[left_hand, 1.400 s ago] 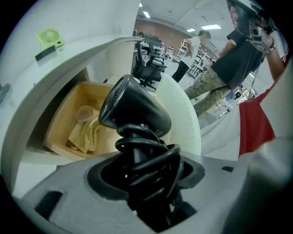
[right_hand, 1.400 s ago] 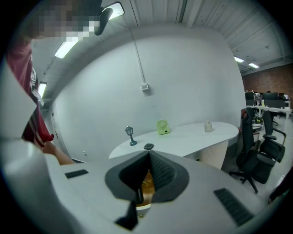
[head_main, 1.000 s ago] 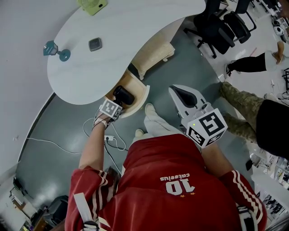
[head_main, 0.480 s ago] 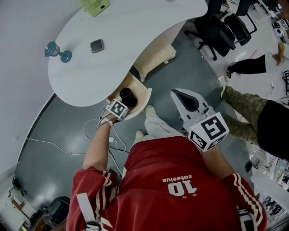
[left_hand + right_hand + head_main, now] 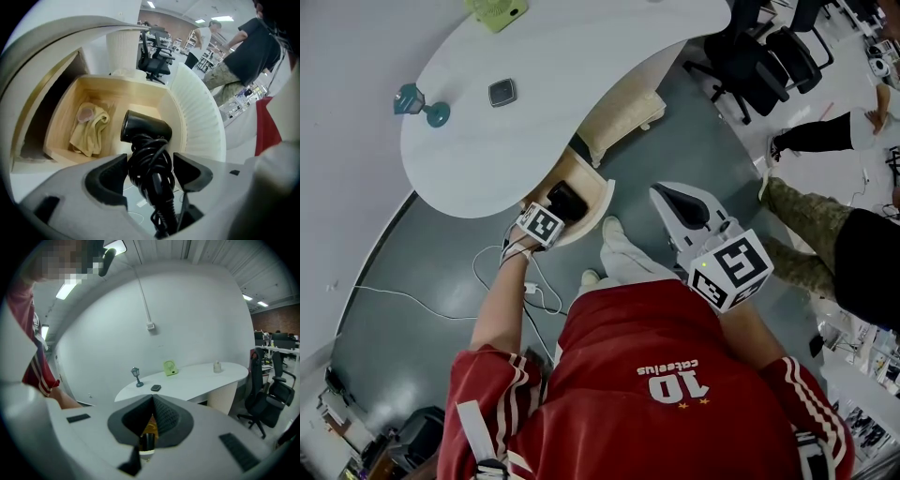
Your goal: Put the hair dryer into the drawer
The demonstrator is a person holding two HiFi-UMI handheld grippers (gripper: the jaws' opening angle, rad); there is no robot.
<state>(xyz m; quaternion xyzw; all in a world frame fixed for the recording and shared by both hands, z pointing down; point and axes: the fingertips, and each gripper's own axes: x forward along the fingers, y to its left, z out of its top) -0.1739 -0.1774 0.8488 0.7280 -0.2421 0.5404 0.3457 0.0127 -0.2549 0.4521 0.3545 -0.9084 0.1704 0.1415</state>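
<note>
Left gripper (image 5: pixel 150 165) fingers (image 5: pixel 107 177) have spread wider, opening around the hair dryer (image 5: pixel 145 129).

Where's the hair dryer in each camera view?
Head view: hair dryer in the open drawer, left of centre.
Left gripper view: hair dryer at centre, inside the drawer.
Right gripper view: not in it.
Shared landmark: the white table.

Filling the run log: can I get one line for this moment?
step: release | left tongs: opening, hair dryer between them, over open drawer | right tongs: shut
</note>
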